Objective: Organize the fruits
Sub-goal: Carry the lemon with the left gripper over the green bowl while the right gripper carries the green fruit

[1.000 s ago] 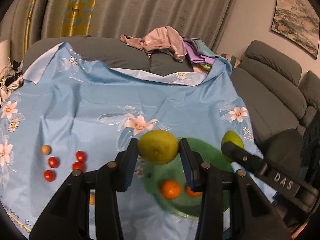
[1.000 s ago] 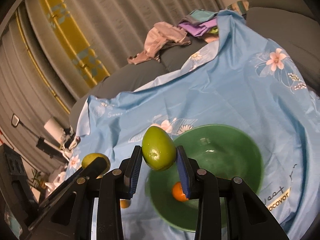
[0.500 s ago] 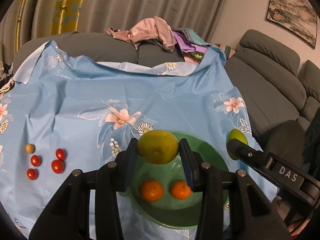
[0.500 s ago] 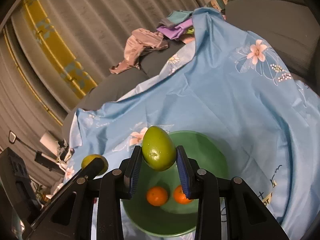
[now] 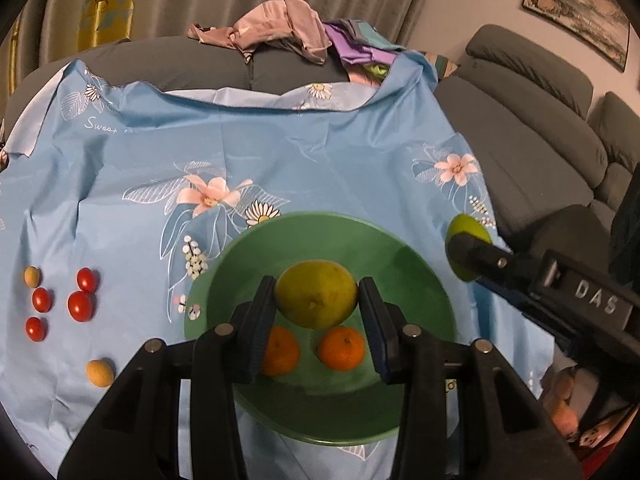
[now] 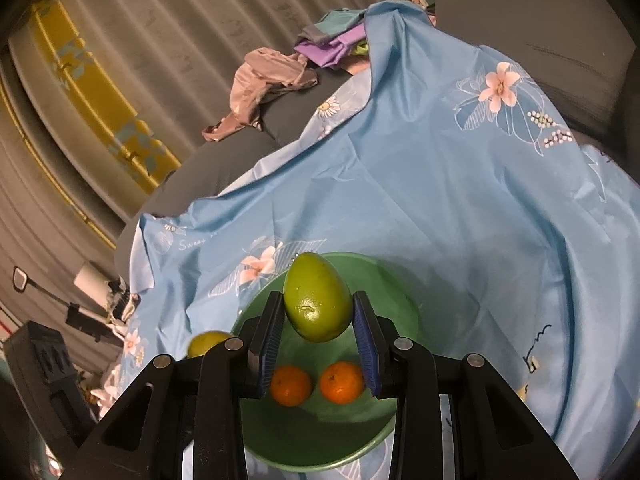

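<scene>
My left gripper [image 5: 318, 316] is shut on a yellow-green lemon [image 5: 316, 294] and holds it above the green bowl [image 5: 240, 256]. Two oranges [image 5: 341, 348] lie in the bowl. My right gripper [image 6: 318, 328] is shut on a green mango [image 6: 317, 296] above the same bowl [image 6: 404, 300], over the two oranges [image 6: 342, 377]. The right gripper with the mango [image 5: 468, 232] also shows at the right in the left wrist view. The lemon [image 6: 206, 343] shows at the left in the right wrist view.
Several cherry tomatoes [image 5: 80, 306] and two small tan fruits [image 5: 100, 373] lie on the blue floral cloth [image 5: 280, 152] left of the bowl. Grey sofa cushions [image 5: 532, 152] and a pile of clothes [image 5: 288, 36] lie behind and to the right.
Both grippers have moved forward and down over the green bowl, each still holding its fruit. The two oranges in the bowl have come fully into view.
</scene>
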Tool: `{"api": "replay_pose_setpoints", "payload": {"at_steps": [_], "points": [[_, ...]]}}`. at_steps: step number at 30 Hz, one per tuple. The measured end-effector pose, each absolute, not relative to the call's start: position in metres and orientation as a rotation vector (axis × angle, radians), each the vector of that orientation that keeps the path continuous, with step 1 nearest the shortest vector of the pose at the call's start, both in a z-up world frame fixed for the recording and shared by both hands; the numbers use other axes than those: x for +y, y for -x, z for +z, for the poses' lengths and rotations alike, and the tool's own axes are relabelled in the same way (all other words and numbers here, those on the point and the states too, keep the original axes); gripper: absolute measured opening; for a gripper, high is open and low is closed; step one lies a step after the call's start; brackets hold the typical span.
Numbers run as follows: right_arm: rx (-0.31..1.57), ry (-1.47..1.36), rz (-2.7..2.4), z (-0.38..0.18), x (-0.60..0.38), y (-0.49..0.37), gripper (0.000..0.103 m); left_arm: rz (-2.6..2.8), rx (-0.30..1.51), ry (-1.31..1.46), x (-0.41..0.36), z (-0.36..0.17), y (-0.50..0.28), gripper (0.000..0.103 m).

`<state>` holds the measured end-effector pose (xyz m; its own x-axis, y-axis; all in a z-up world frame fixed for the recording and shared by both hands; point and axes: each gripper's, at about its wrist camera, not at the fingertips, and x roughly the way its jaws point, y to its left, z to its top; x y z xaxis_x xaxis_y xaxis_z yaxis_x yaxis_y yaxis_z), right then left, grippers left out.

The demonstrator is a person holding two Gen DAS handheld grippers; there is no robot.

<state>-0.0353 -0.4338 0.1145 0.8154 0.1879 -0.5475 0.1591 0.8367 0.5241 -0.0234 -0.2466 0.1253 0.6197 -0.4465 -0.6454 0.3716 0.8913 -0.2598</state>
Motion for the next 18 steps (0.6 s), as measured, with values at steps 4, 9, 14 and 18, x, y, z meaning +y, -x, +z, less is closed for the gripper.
{"api": "replay_pose_setpoints", "payload": {"at_steps": [4, 9, 14, 18], "points": [[0.656, -0.581, 0.007, 0.112, -0.432, 0.031, 0.036, -0.492, 0.792, 0.116, -0.249, 0.120, 0.022, 0.042], [0.687, -0.561, 0.025, 0.106, -0.426, 0.026, 0.036, -0.471, 0.792, 0.087, -0.248, 0.116, 0.023, 0.042], [0.719, -0.540, 0.039, 0.100, -0.420, 0.019, 0.036, -0.466, 0.815, 0.085, -0.250, 0.109, 0.019, 0.042], [0.741, -0.527, 0.041, 0.096, -0.414, 0.013, 0.036, -0.461, 0.824, 0.075, -0.252, 0.105, 0.018, 0.042]]}}
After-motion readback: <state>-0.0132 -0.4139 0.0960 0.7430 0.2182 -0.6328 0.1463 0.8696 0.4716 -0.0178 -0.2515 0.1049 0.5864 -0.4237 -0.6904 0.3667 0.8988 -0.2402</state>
